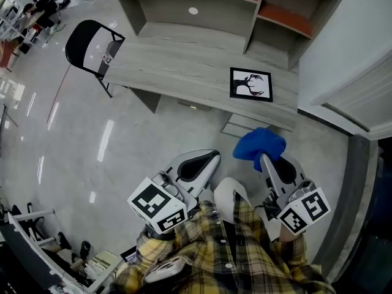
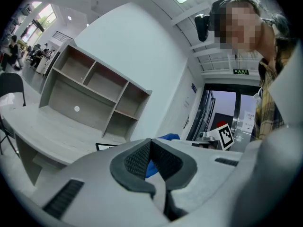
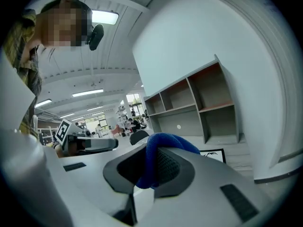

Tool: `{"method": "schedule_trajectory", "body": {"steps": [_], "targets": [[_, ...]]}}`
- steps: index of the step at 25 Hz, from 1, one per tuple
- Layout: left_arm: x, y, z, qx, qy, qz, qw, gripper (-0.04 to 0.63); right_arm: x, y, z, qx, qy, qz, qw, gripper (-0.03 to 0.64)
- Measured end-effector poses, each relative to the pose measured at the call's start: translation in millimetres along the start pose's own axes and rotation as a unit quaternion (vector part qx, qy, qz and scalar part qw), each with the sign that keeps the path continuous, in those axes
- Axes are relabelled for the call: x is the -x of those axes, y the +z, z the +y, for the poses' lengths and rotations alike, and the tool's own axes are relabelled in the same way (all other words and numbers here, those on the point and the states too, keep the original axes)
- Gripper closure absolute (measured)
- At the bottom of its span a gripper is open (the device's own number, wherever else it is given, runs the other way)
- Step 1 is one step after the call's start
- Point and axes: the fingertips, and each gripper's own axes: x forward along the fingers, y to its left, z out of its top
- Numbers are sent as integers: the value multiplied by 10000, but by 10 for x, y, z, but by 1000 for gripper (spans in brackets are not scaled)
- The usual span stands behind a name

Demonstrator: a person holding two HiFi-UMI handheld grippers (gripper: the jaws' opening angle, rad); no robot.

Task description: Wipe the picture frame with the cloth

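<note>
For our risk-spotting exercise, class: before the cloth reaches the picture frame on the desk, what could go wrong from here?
The picture frame lies flat and unheld near the front edge of the desk; a wipe might slide it off.
The cloth is bunched in the right gripper, so its hard jaw tips might scrape the frame.

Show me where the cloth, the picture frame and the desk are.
cloth (image 1: 260,144): head view, middle of the blue bunch.
picture frame (image 1: 251,84): head view, centre of the picture.
desk (image 1: 171,60): head view, bare part of the top.
</note>
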Motion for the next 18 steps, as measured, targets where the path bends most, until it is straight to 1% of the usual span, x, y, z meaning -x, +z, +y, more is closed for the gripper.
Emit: {"method": "schedule_trajectory", "body": {"steps": [4, 9, 13, 18], "targets": [[-134, 25, 242, 116, -102, 116, 9998, 589, -180, 10, -186, -92, -241, 84, 9996, 569], [-468, 116, 625, 167, -67, 142, 9997, 589, -559, 29, -552, -174, -254, 172, 9994, 569], [-803, 292, 946, 143, 19, 120, 9998, 590, -912, 210, -875, -185, -157, 131, 9996, 569], [-1371, 710, 1296, 40, 53, -36, 10000, 589, -1342, 599, -1379, -84, -42, 79, 9999, 569]]}}
